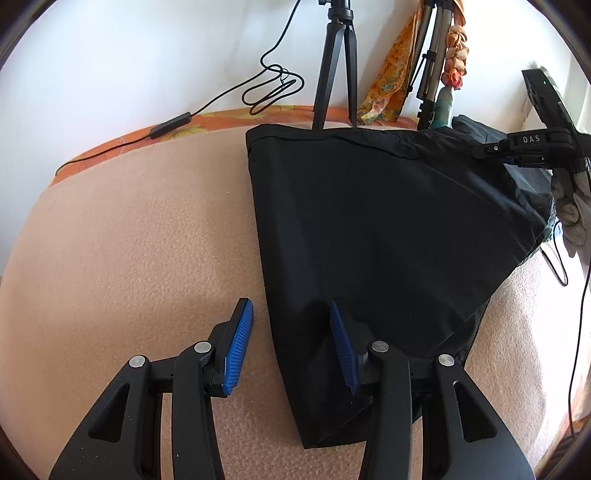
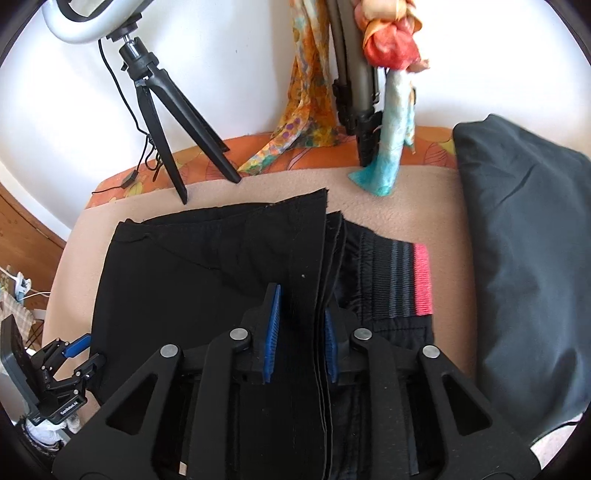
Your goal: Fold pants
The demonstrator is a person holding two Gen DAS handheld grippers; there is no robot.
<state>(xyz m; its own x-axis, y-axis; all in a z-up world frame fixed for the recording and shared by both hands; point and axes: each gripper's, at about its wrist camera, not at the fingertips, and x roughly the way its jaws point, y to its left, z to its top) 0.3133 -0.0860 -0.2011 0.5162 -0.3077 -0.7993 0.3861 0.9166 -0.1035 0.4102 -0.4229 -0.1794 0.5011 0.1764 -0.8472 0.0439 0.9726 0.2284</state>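
Left gripper (image 1: pixel 291 332) agape astride black pants (image 1: pixel 369 229) edge on blanket (image 1: pixel 147 240).

Both wrist cameras are looking closely down at the black pants (image 1: pixel 373 236) (image 2: pixel 207 273), sharing the black tripod (image 1: pixel 334 66) (image 2: pixel 170 122).

ring light (image 2: pixel 79 22) cut off at top edge, dark cushion (image 2: pixel 524 258) cropped at right

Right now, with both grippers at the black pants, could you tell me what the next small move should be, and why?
Probably close the left gripper on the near edge of the black pants. Its fingers are spread wide and straddle that edge without gripping it, while the right gripper already has the stacked leg hems between its fingers beside the red-striped waistband. With both ends held, the fold can be carried over.
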